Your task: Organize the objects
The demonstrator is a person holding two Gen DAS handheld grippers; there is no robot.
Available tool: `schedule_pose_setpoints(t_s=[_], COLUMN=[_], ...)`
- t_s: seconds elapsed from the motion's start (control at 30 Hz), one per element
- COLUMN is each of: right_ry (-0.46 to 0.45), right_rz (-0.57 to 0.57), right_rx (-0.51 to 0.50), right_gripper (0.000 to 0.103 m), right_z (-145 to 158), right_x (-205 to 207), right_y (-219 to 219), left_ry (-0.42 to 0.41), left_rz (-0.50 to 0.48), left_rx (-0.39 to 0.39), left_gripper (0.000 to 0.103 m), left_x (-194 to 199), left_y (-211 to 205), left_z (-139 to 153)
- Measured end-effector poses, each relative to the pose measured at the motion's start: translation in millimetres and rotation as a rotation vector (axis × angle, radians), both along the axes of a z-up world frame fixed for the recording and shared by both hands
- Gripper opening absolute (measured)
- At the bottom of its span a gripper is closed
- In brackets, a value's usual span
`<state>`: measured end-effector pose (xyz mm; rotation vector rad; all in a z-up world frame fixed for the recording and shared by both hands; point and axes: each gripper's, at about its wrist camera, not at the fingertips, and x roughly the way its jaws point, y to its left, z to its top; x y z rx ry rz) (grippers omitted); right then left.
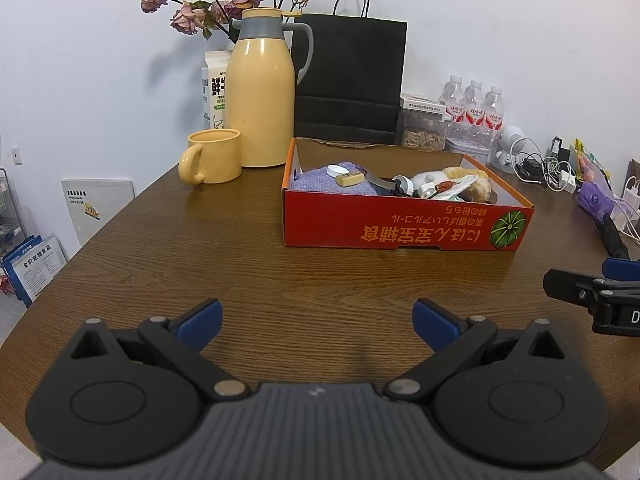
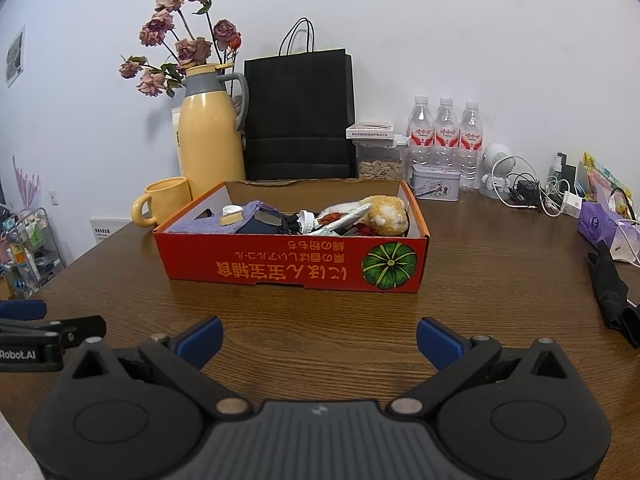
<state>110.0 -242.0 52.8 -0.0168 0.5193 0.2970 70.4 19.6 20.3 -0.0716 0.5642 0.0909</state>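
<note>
- The box (image 2: 292, 264) sits straight ahead of the right gripper (image 2: 318, 340), its long side across.
- The left gripper (image 1: 318, 322) sees it ahead, off to its right.
- Both jaws are wide open, holding nothing.

A cardboard box (image 2: 292, 268) sits on the desk (image 2: 320, 308) near its middle, with a folded cloth (image 2: 256, 214), a small block (image 2: 231, 219) on the cloth, and a plush toy (image 2: 386, 209) lying inside. Behind the box, along the far edge, a paper bag (image 2: 299, 116) stands upright. Left of the bag is a thermos jug (image 2: 210, 136), with a mug (image 2: 162, 200) just before it and flowers (image 2: 180, 44) behind. Right of the bag come a lidded container (image 2: 378, 156), a tin (image 2: 434, 184) and three water bottles (image 2: 442, 136). Cables (image 2: 532, 192) lie toward the far right corner. A folded umbrella (image 2: 612, 292) lies at the right edge.
</note>
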Motion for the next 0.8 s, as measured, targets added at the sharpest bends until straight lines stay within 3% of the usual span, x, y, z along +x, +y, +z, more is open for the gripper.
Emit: schedule_pose_setpoints(t_s=[0.8], right_ry=[0.000], right_rz=[0.001], right_rx=[0.000], right_gripper=[0.103], right_z=[-0.3], right_x=[-0.6], right_y=[-0.3], left_ry=[-0.005], left_rz=[0.014], left_rx=[-0.003], left_gripper=[0.103], left_x=[0.7], left_y=[1.2], left_z=[2.3])
